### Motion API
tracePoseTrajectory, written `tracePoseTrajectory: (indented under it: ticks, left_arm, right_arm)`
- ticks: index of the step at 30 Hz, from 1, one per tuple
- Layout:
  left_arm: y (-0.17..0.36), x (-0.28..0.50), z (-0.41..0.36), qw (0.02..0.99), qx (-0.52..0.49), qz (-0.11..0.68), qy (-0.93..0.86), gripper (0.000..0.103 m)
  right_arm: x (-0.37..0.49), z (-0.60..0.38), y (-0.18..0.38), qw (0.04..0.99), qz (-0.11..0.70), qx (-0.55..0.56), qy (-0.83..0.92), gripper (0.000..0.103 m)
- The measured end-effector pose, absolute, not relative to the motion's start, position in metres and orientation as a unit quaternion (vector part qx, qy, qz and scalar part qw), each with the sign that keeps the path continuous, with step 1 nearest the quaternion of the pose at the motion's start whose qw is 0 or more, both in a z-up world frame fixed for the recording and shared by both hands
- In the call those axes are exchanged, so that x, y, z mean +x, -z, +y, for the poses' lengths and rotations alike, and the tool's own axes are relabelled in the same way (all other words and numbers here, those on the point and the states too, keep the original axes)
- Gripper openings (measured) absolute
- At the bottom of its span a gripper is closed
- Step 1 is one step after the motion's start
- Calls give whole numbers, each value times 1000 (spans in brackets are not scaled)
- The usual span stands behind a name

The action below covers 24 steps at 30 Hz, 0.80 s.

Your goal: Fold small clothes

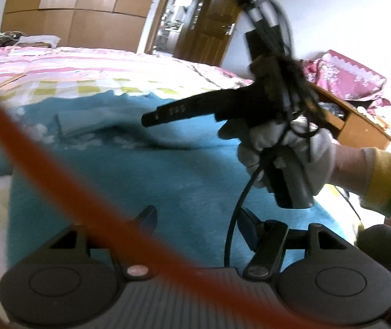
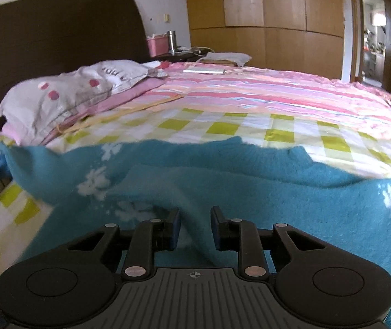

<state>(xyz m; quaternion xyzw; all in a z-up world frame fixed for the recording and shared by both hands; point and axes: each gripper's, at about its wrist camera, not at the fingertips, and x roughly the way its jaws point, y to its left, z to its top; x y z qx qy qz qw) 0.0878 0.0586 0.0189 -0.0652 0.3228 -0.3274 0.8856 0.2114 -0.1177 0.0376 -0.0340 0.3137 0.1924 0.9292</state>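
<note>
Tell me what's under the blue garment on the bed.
The blue garment lies on a green-checked sheet, visible past its far edge and at the left. What is under its middle is covered.

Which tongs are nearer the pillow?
Right. The right tongs face the pillow across the blue garment; the left tongs sit behind them, pillow out of that view.
</note>
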Motion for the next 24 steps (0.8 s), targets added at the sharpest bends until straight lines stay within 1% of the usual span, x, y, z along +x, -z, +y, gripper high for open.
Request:
tracePoseTrajectory:
  ticks: [5,8,17,21,24]
  left_arm:
    - [-25,85,60,887,-64,310,336,69]
    - [-23,90,65,885,-84,315,333,68]
    - [-18,106,82,907,-103,320,252,69]
    - [-22,110,98,921,-113,309,209,69]
    - [-24,117,118,931,-127,303,158,69]
  right_arm:
    - [219,-130,-31,933,325,-17,-153,24]
    - [220,-134,-28,934,327,-29,-138,24]
    - [222,-139,-24,938,321,-36,-126,24]
    - [228,-129,-14,930,340,-54,-129,24]
    - [226,-123,-13,932,335,-60,-127,26]
